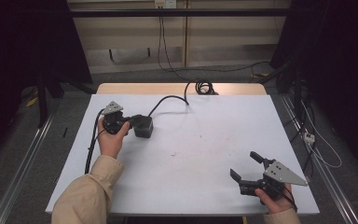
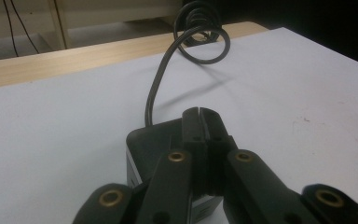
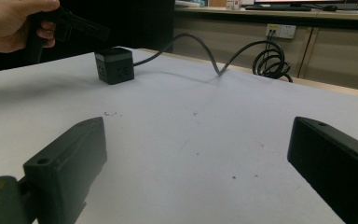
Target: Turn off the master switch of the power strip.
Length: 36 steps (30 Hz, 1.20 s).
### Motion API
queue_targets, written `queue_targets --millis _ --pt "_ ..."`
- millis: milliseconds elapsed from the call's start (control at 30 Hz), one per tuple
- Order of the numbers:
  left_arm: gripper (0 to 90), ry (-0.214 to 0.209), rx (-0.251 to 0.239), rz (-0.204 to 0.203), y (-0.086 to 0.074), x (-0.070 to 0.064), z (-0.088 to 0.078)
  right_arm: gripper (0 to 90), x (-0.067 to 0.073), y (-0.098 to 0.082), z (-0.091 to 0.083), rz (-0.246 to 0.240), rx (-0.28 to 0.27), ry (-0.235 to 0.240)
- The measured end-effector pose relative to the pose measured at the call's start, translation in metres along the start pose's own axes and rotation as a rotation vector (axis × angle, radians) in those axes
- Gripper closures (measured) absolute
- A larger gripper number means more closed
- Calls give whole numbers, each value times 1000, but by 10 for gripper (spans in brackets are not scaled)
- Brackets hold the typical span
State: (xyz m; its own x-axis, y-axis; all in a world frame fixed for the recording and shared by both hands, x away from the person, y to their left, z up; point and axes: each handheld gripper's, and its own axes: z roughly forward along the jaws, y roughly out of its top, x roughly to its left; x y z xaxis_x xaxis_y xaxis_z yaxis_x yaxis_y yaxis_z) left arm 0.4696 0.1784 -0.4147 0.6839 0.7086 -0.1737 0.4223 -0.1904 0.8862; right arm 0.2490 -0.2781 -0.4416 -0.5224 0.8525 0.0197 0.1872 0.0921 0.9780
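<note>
1. Left gripper (image 2: 199, 122): both black jaws pressed together, nothing between them, tips over the top of a dark cube-shaped block (image 2: 156, 149).
2. Block rests on the white table surface (image 2: 65, 140).
3. Dark cable (image 2: 161, 81) leaves the block's far side and ends in a coil (image 2: 200, 32) near the wooden table edge (image 2: 74, 58).

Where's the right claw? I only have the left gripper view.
Observer: The right claw is at the near right corner of the table, well apart from the cube.
Operator: Open or shut?
Observer: Open. The right gripper view shows its jaws wide apart with nothing between them.
Operator: Anything on the cube's sides?
Observer: Socket holes on the faces turned toward the right claw.
</note>
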Motion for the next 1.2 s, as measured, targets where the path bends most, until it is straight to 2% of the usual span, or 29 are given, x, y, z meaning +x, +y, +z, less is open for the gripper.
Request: queue_targets --millis 33,300,567,700,733,833,967,1200 --pt "900 3 9 12 0 1 0 43 0 0 0 0 -1 -2" --pt "900 11 17 -1 -2 2 2 43 0 0 0 -1 -1 -2" --pt "900 15 44 18 -3 1 3 43 0 0 0 -1 -1 -3" --pt "900 18 52 15 -4 0 4 43 -1 0 -1 0 -2 -4" --pt "900 20 60 28 -4 1 4 43 -1 0 -1 -1 -1 -4" --pt "900 18 62 16 -5 -1 5 43 -1 0 -1 -1 -2 -3" --pt "900 22 71 28 -5 0 6 43 -1 0 -1 -2 -2 -3" --pt "900 27 68 17 -5 -1 6 43 -1 0 -1 -2 -3 -3"
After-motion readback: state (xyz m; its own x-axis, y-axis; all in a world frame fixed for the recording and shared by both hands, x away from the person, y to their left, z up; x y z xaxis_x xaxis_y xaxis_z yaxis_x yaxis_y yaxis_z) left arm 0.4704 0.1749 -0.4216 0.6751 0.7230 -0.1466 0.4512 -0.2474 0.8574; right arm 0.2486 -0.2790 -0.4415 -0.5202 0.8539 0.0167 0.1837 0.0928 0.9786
